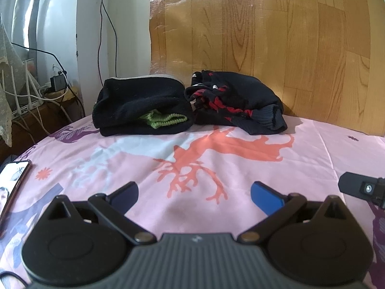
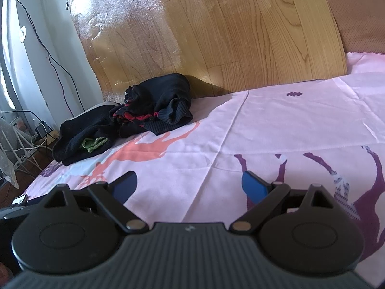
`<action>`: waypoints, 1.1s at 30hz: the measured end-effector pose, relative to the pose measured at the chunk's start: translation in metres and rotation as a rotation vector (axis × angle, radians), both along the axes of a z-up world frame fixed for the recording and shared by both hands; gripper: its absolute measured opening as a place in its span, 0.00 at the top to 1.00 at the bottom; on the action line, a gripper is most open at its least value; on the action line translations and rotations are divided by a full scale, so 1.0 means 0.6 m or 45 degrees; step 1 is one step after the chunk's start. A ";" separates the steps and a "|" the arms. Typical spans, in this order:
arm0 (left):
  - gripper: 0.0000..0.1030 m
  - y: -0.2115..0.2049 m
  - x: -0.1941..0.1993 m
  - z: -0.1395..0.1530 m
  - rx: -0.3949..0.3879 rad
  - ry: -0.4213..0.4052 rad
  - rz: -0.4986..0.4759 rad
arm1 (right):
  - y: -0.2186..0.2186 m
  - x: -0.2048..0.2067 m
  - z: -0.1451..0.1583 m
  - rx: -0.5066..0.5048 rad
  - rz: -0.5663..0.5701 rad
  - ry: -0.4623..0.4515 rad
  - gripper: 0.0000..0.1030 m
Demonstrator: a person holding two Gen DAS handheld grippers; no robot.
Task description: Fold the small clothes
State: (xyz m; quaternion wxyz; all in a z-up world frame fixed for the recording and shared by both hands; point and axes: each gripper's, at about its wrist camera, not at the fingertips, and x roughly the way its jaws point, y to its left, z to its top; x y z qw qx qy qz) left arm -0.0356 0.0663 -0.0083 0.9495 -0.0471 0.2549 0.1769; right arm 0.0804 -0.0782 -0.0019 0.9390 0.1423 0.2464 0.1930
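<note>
Two dark bundles are seen at the upper middle of the left wrist view, touching each other against the wooden board (image 1: 288, 48): a black folded garment (image 1: 142, 106) with green fabric showing inside, and a black and red garment (image 1: 235, 101), looser. They seem put aside there to keep the pink sheet (image 1: 192, 149) free. The left gripper (image 1: 194, 193) and right gripper (image 2: 190, 185) are held wide, nothing between the fingers, low over the sheet.

The left gripper (image 1: 194, 193) is hovering with its blue fingers spread wide over the pink bedsheet (image 1: 240, 175). Well ahead, a black bundle with green trim (image 1: 142, 107) is lying touching a black-and-red bundle (image 1: 237, 102). A phone (image 1: 14, 175) is resting far left.
</note>
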 end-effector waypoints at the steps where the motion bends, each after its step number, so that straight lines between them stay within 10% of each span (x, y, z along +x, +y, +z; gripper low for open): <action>1: 0.00 0.000 0.000 0.000 0.001 0.000 -0.001 | 0.000 0.000 0.000 0.000 0.003 -0.002 0.07; 33: 0.00 -0.019 0.002 0.005 0.058 -0.017 -0.081 | -0.001 -0.001 -0.002 0.007 -0.001 -0.012 0.07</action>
